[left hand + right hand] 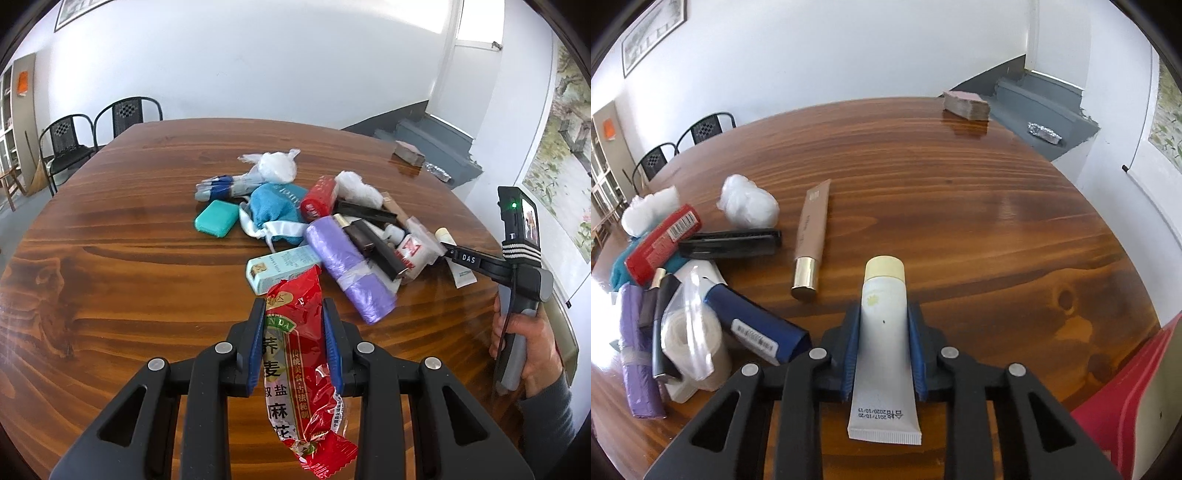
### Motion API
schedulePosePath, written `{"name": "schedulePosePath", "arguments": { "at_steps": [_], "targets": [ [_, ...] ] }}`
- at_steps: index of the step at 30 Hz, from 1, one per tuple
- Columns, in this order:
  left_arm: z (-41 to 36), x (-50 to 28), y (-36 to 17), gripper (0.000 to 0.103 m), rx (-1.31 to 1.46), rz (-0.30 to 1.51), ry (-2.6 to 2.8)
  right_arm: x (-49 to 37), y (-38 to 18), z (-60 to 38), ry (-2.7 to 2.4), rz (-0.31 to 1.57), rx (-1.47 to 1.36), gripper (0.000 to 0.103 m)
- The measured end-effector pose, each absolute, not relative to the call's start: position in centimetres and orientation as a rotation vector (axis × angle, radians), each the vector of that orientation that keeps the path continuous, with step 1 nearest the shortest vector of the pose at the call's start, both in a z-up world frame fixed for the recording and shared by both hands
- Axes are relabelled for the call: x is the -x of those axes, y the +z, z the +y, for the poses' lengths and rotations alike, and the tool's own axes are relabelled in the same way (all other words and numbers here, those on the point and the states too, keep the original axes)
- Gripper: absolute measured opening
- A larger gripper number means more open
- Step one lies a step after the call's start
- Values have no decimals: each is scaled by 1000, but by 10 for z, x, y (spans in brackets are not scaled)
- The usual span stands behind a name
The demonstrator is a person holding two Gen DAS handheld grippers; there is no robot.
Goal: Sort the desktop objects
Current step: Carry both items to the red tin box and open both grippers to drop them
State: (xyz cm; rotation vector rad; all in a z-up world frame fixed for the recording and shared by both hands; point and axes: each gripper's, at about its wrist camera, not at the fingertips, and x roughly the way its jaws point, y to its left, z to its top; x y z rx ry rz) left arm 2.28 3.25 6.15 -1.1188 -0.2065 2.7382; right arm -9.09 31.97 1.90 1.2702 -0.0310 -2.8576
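So both hands are busy right now. The left hand-held gripper is clamped on a red snack packet, blue pads pressing into its sides, the packet sticking out past the fingertips toward 12 o'clock and lifted just clear of the wooden counter. The right hand-held gripper is squeezing a white tube with a cream cap, cap pointing away at 12 o'clock, crimped end hanging back toward the handle.

Sorting-wise I'd say this is early days. Pretty much everything else is still in one heap in the middle of the counter: purple bag roll, teal soap case, blue cloth pouch, red tube, pale green box, a couple of white plastic wads. From the right wrist view a beige cosmetic tube and a black comb lie loose at about 10 o'clock of the tube in hand, with a navy box down at 9 o'clock. I can't make out any sorted groups yet, so two items are picked and the rest is waiting
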Motion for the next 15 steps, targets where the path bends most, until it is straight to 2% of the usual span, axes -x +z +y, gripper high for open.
{"name": "schedulePosePath", "arguments": {
  "at_steps": [8, 15],
  "targets": [
    [65, -30, 89, 32, 1029, -121, 2711, 28, 70, 329, -2972, -153, -964, 28],
    [135, -35, 112, 32, 939, 0, 2598, -39, 93, 369, -3079, -255, -792, 28]
  ]
}}
